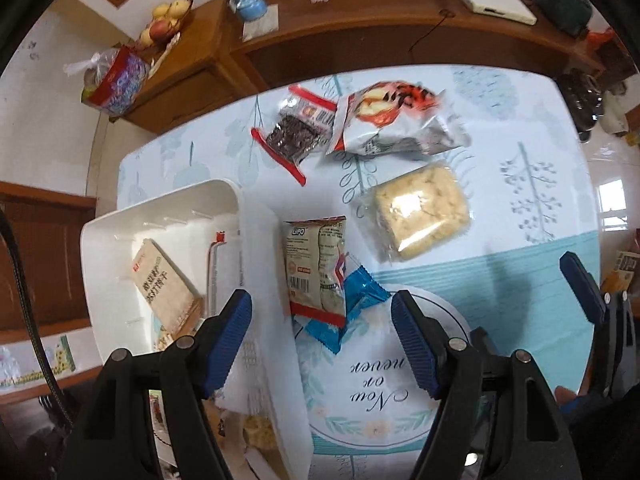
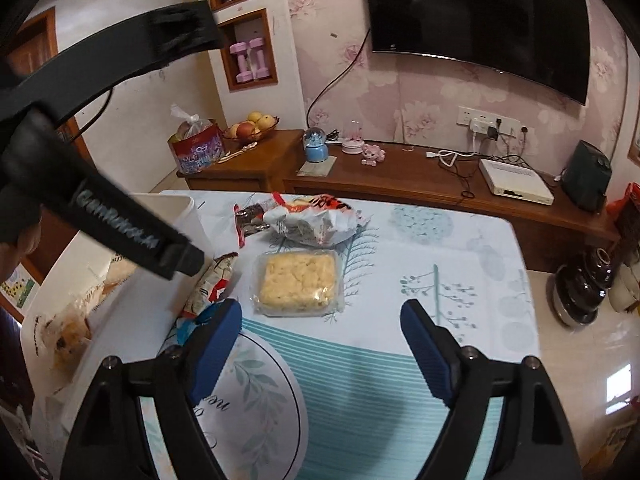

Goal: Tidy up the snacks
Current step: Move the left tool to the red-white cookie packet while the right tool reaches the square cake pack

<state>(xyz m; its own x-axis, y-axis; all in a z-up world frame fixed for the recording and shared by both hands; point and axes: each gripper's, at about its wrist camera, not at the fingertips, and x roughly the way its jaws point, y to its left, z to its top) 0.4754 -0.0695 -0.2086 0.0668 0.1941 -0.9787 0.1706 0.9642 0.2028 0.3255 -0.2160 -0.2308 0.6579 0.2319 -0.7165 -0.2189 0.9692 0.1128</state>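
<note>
My left gripper (image 1: 322, 316) is open and empty, above a beige cracker packet (image 1: 316, 264) lying on a blue wrapper (image 1: 352, 312) beside the white bin (image 1: 120, 224). The bin holds a tan snack box (image 1: 164, 284) and other packets. Further on the table lie a clear-wrapped yellow cake (image 1: 422, 214), a silver-red chip bag (image 1: 392, 120) and a dark bar in a red-edged wrapper (image 1: 294, 134). My right gripper (image 2: 322, 328) is open and empty, just short of the yellow cake (image 2: 298, 282). The chip bag (image 2: 316, 218), cracker packet (image 2: 212, 280) and bin (image 2: 120, 300) also show there.
The table (image 2: 440, 248) has a floral blue-white cloth. Behind it a wooden cabinet (image 2: 400, 180) carries a fruit bowl (image 2: 250, 128), a snow globe (image 2: 316, 148), a white box (image 2: 516, 186) and cables. The left tool's black body (image 2: 100, 200) crosses the right wrist view's left side. A dark vase (image 2: 584, 288) stands right.
</note>
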